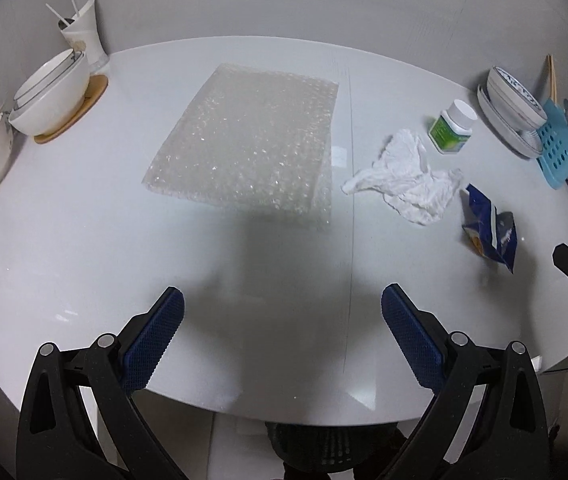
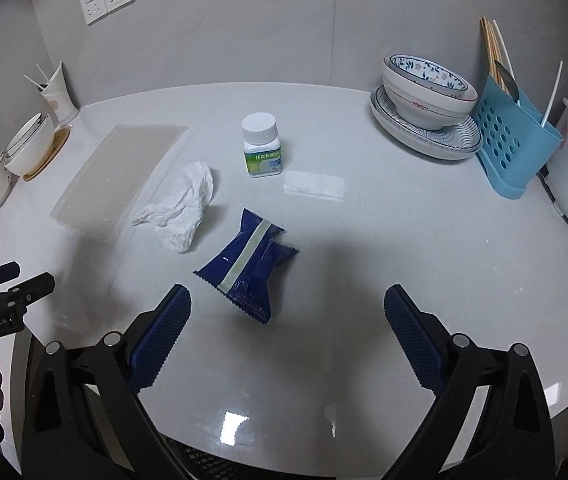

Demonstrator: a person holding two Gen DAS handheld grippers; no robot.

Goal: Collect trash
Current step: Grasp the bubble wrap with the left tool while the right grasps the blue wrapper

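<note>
Blue wrapper [image 2: 248, 269] half cut off in left view; both grippers [image 1: 282, 312] [image 2: 287, 314] spread

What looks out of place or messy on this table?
Loose litter in mid-table: a crumpled white tissue, a creased, emptied blue wrapper in front of the right gripper, and a bubble wrap sheet. The pill bottle stands upright; nothing looks spilled.

Both wrist views near table [image 1: 83, 240], overlapping

"PERFECT" on bowl [image 2: 424, 98]; "GenRobot.AI" on left hand-held gripper [image 2: 23, 282].
</note>
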